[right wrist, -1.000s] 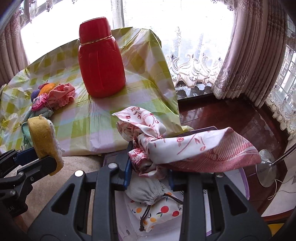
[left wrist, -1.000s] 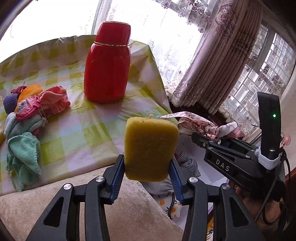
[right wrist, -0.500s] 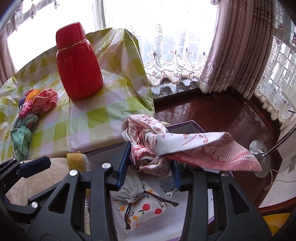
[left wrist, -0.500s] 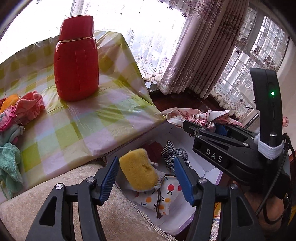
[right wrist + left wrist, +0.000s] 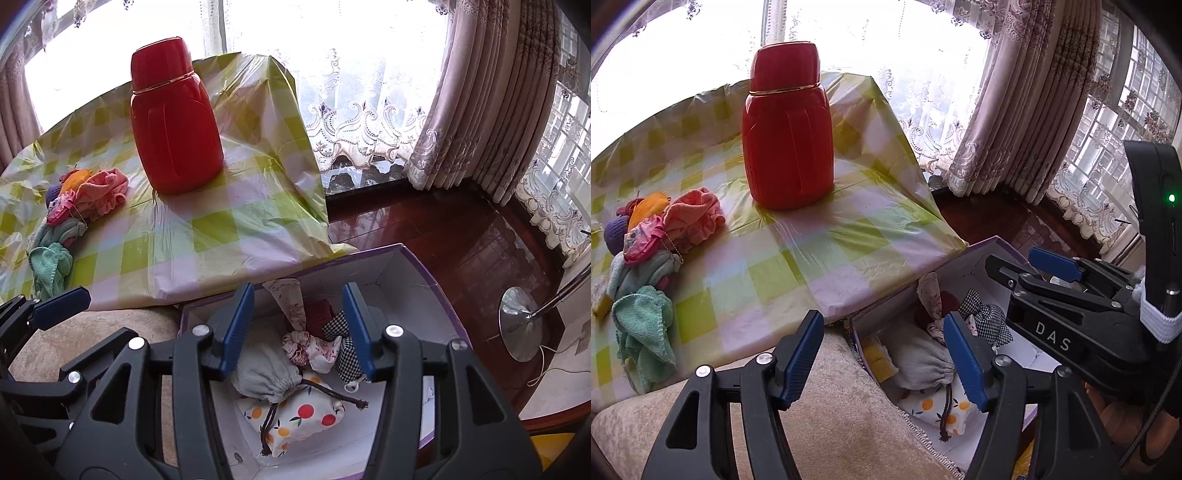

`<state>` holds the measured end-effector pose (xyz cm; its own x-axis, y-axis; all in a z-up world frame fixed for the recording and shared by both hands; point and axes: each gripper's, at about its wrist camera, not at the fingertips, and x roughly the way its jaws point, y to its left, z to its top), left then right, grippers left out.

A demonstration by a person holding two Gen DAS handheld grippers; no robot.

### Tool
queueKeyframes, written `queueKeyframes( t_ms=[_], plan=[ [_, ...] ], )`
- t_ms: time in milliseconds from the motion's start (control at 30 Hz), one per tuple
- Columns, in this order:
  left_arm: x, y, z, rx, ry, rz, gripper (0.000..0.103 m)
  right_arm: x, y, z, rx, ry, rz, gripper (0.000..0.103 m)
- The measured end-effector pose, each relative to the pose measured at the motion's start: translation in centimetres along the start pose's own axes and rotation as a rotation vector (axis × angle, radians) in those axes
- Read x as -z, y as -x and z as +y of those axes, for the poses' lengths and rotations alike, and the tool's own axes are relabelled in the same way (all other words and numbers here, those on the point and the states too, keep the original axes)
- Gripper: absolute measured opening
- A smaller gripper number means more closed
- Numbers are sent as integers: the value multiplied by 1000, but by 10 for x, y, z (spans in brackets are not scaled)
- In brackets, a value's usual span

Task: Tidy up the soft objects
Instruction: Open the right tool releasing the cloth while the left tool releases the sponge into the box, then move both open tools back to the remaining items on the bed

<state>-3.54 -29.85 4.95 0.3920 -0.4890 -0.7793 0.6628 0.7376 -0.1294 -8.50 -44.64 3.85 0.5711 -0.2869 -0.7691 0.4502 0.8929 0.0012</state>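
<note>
A white box with a purple rim [image 5: 410, 266] [image 5: 993, 245] stands on the floor beside the table. In it lie a grey drawstring pouch [image 5: 264, 376] [image 5: 919, 360], a fruit-print pouch [image 5: 303, 413], a red-patterned cloth [image 5: 314, 349], a checked cloth [image 5: 341, 328] and a yellow sponge [image 5: 877, 360]. My right gripper [image 5: 297, 325] is open and empty above the box. My left gripper [image 5: 882, 354] is open and empty at the box's near left edge. A pile of soft items, with a pink cloth [image 5: 694, 218] and a green towel [image 5: 642, 332], lies on the table's left.
A tall red thermos [image 5: 786, 136] [image 5: 173, 118] stands on the checked tablecloth [image 5: 798, 258]. A beige cushion [image 5: 831, 424] lies below my left gripper. Dark wood floor [image 5: 443, 236], curtains [image 5: 491, 96] and a metal lamp base [image 5: 521, 325] are to the right.
My left gripper opened and dropped the yellow sponge into the box. My right gripper opened and let the red-patterned cloth fall into the box.
</note>
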Motion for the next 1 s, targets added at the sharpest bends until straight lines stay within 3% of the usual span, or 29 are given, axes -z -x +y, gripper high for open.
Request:
queueKeyframes(
  t_ms=[267, 367, 1000],
  plan=[
    [1, 7, 24, -17, 52, -22, 68, -2, 0, 22, -34, 36, 5, 57],
    [3, 13, 43, -30, 96, -32, 68, -3, 0, 33, -58, 48, 4, 63],
    [47, 60, 221, -210, 495, -102, 68, 4, -6, 157, -273, 206, 42, 75]
  ],
)
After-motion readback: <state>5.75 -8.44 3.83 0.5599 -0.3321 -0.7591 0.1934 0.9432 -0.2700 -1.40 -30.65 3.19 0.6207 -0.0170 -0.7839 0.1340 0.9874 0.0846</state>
